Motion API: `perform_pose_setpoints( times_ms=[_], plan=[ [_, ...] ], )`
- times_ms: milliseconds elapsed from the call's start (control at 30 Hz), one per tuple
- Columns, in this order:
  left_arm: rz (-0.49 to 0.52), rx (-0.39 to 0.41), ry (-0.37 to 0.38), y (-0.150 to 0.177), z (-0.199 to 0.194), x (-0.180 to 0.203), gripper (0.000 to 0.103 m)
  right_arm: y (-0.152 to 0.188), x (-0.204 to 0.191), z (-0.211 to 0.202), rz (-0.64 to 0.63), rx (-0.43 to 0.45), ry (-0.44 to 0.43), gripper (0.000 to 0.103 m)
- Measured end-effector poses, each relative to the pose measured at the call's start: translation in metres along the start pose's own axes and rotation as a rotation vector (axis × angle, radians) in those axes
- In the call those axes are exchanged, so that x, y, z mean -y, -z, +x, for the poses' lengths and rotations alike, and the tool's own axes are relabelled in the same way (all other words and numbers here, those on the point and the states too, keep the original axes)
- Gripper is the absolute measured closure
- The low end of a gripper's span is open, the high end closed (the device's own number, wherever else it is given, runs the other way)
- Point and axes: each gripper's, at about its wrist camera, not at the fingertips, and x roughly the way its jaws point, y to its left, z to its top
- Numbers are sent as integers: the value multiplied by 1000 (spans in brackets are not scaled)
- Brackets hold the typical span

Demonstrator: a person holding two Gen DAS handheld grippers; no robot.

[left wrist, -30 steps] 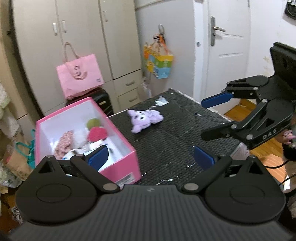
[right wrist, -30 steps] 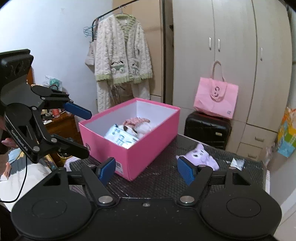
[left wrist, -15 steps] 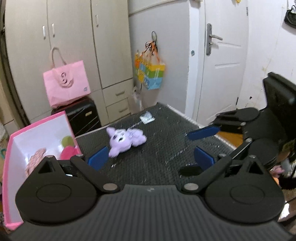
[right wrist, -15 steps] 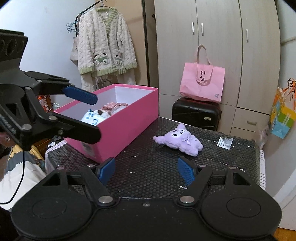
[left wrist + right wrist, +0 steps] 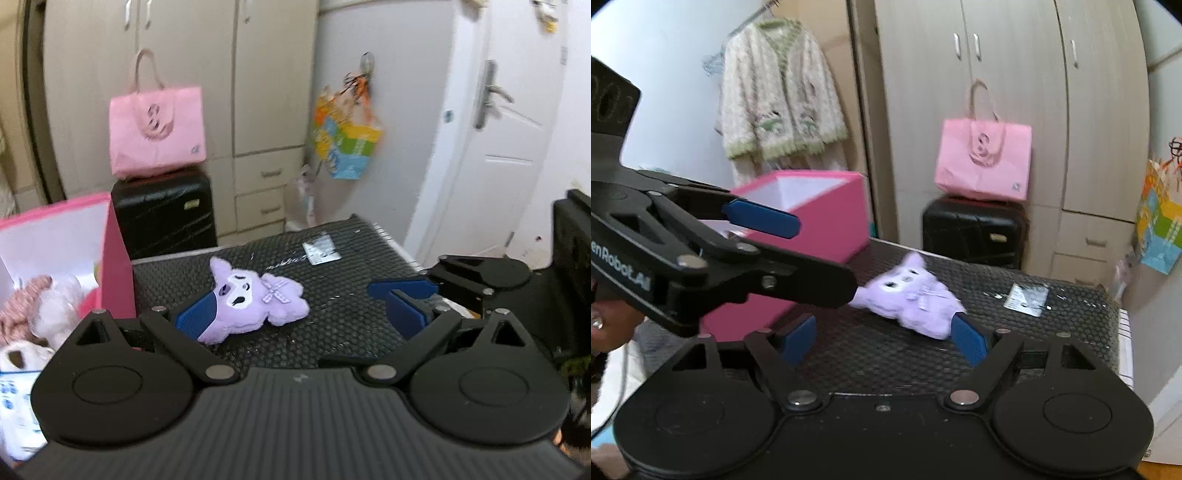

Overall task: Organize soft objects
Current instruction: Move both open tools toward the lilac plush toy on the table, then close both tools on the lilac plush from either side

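Across black table mat (image 5: 343,295), swung off pink box (image 5: 114,266) at frame's left onto purple plush toy (image 5: 255,302) at centre, left gripper (image 5: 299,314) and right gripper (image 5: 882,336) both wide, empty, probably lining up its pickup.

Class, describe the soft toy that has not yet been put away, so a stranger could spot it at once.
Find the black mat-covered table with the pink box at one end. Beside the box, out on the mat, lies the purple plush. Unlike the toys inside the box, it is lilac, with a white face and a bow.
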Motion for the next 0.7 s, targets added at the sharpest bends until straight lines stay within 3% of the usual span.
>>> perform_pose_setpoints(
  times_ms=[200,333,567,700],
  plan=[
    [-90,-40,-55,0,47,-12,6,-4,17,38,-22,-60,22,19],
    [-168,-72,-73,2,67,-24,9,-10,25,59,-103,-88,27,19],
    [-264,-109,-86,11,89,-37,14,-12,39,93,-111,-138,-71,19],
    [-264,-90,-69,17,92,-38,14,-9,44,101,-92,-139,-122,19]
  ],
)
